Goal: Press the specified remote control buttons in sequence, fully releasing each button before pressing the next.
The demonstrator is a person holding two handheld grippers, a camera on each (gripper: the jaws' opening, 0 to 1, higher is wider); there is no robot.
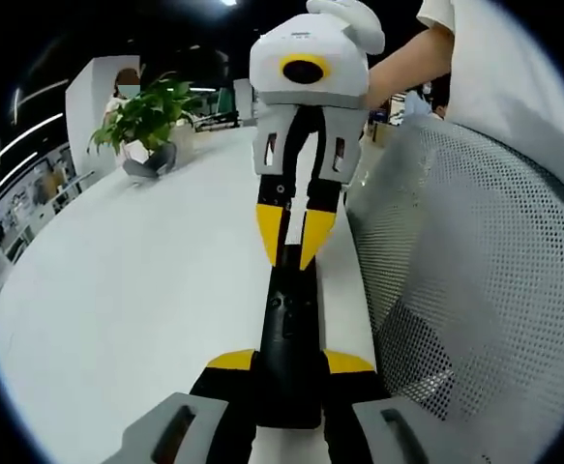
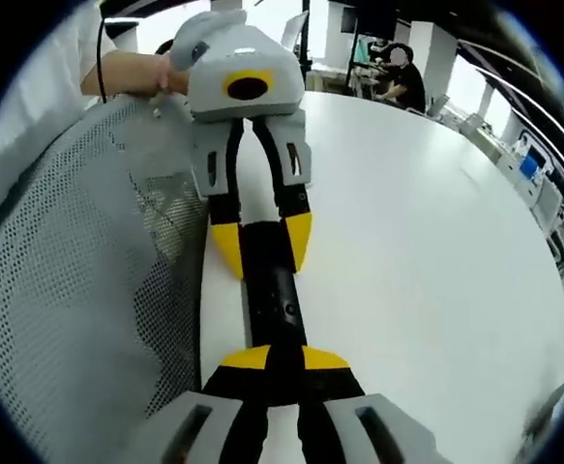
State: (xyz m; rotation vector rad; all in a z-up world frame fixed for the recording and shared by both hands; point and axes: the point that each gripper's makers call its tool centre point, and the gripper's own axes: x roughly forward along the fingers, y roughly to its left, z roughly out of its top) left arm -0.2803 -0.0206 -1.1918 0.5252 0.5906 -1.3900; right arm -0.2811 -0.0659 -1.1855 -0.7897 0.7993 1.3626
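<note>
Potted plant (image 1: 146, 121) upper left on the white table (image 1: 127, 290). Centre frame: black remote control (image 1: 289, 338) clamped at its near end in the left hand-held gripper (image 1: 291, 365), far end pinched by the right hand-held gripper (image 1: 295, 242). Mesh chair (image 1: 475, 280) at right.

White-bodied left gripper (image 1: 288, 365) and right gripper (image 2: 275, 360), yellow-tipped black jaws, white short sleeve (image 1: 460, 29)
</note>
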